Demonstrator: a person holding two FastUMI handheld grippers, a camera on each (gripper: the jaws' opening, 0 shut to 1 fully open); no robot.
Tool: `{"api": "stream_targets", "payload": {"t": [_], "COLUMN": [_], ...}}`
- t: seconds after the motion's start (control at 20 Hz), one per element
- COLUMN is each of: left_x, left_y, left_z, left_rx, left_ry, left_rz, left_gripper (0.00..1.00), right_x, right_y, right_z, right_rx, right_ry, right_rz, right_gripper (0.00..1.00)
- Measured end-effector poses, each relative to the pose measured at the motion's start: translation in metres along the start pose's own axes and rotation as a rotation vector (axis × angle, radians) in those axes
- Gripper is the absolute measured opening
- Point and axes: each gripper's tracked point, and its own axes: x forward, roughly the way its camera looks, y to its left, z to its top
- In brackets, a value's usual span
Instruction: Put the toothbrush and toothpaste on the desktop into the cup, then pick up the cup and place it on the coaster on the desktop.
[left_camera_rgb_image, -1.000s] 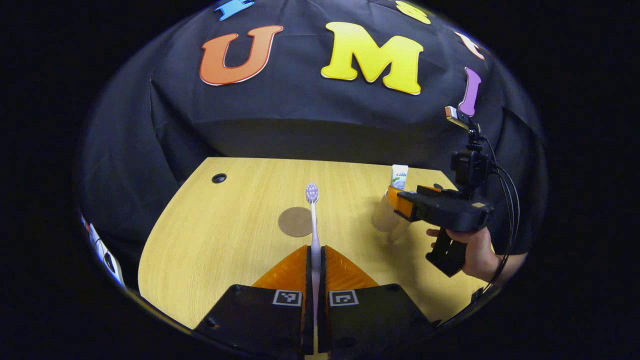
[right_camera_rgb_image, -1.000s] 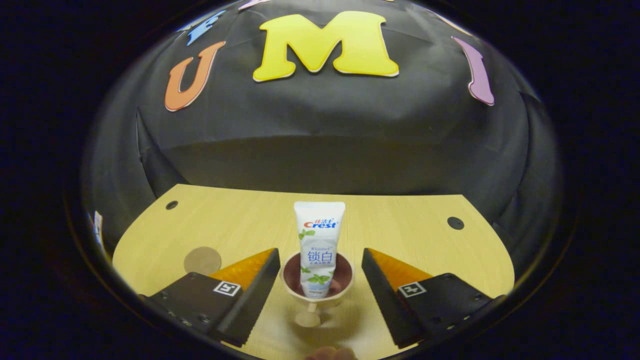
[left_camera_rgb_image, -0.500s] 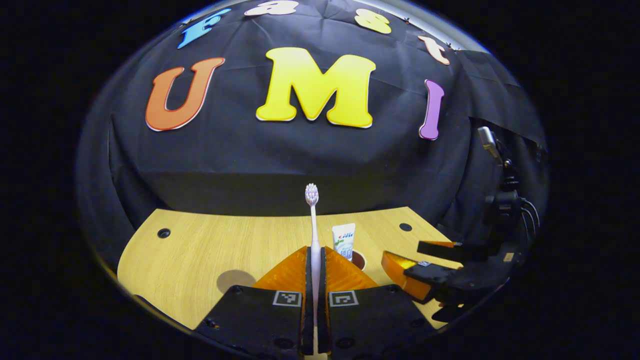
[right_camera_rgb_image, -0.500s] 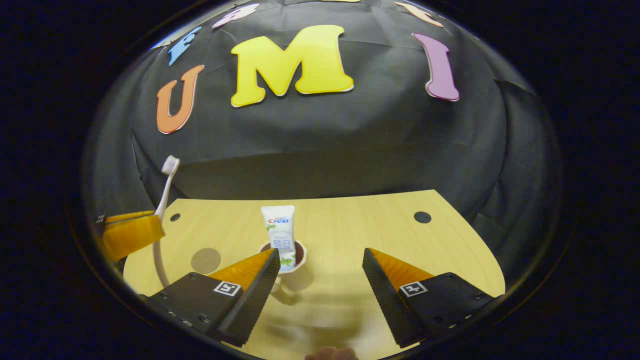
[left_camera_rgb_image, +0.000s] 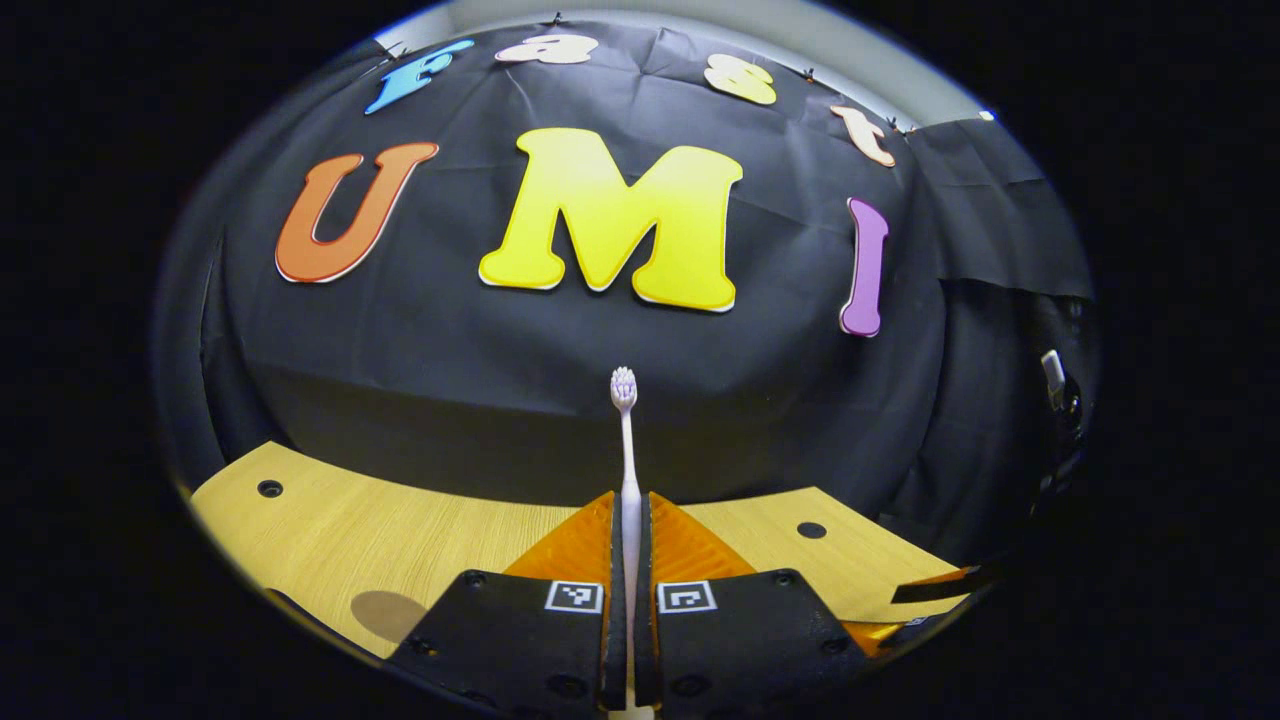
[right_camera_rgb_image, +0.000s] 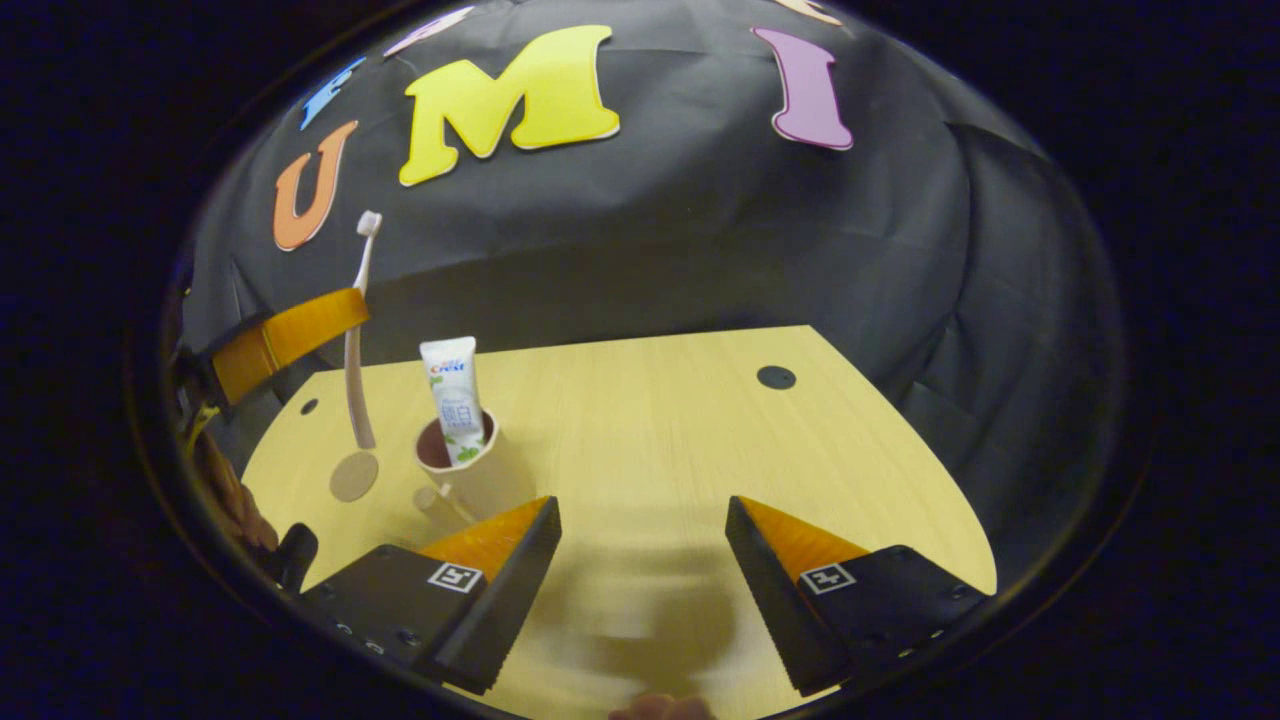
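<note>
My left gripper (left_camera_rgb_image: 630, 510) is shut on a white toothbrush (left_camera_rgb_image: 627, 450) that stands upright, bristles on top. In the right gripper view the toothbrush (right_camera_rgb_image: 355, 340) hangs from the left gripper (right_camera_rgb_image: 290, 335) above the table, just left of the beige cup (right_camera_rgb_image: 470, 465). A white toothpaste tube (right_camera_rgb_image: 452, 395) stands upright in that cup. The round brown coaster (right_camera_rgb_image: 354, 476) lies left of the cup, below the brush's lower end; the coaster (left_camera_rgb_image: 385, 612) also lies at the low left of the left gripper view. My right gripper (right_camera_rgb_image: 640, 520) is open over bare table, right of the cup.
The wooden desktop (right_camera_rgb_image: 650, 430) has small dark cable holes (right_camera_rgb_image: 776, 377) near its back edge. Black cloth walls close in behind. A hand (right_camera_rgb_image: 225, 490) holds the left gripper at the left edge. A small part of the right gripper (left_camera_rgb_image: 935, 590) is at the low right.
My left gripper has risen and tilted up with the toothbrush, closing in on the cup. My right gripper has drawn back to the right, so the cup now sits left of its fingers.
</note>
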Motion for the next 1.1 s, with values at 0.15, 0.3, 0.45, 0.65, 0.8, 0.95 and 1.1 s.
{"api": "stream_targets", "payload": {"t": [0.15, 0.3, 0.45, 0.65, 0.8, 0.95, 1.1], "left_x": [0.014, 0.021, 0.026, 0.030, 0.025, 0.021, 0.017], "left_y": [-0.011, -0.017, -0.016, -0.012, -0.015, -0.014, -0.009], "left_z": [-0.009, -0.023, -0.036, -0.059, -0.069, -0.073, -0.077], "left_rx": [0.007, 0.005, 0.013, 0.014, 0.014, 0.025, 0.011], "left_ry": [-0.023, -0.011, -0.014, 0.014, 0.020, 0.033, 0.049], "left_rz": [-0.023, -0.020, -0.005, 0.011, 0.012, 0.016, 0.022], "left_gripper": [0.06, 0.06, 0.06, 0.08, 0.13, 0.16, 0.23], "right_x": [0.003, 0.005, 0.005, 0.006, 0.007, 0.009, 0.010], "right_y": [-0.011, -0.019, -0.027, -0.033, -0.031, -0.024, -0.017], "right_z": [-0.008, -0.012, -0.016, -0.022, -0.024, -0.023, -0.022], "right_rx": [0.005, 0.000, -0.006, -0.016, -0.017, -0.028, -0.045], "right_ry": [0.011, 0.023, 0.036, 0.058, 0.067, 0.067, 0.066], "right_rz": [-0.017, -0.032, -0.045, -0.062, -0.062, -0.058, -0.052], "right_gripper": [0.98, 0.98, 0.98, 0.98, 0.98, 0.98, 0.98]}}
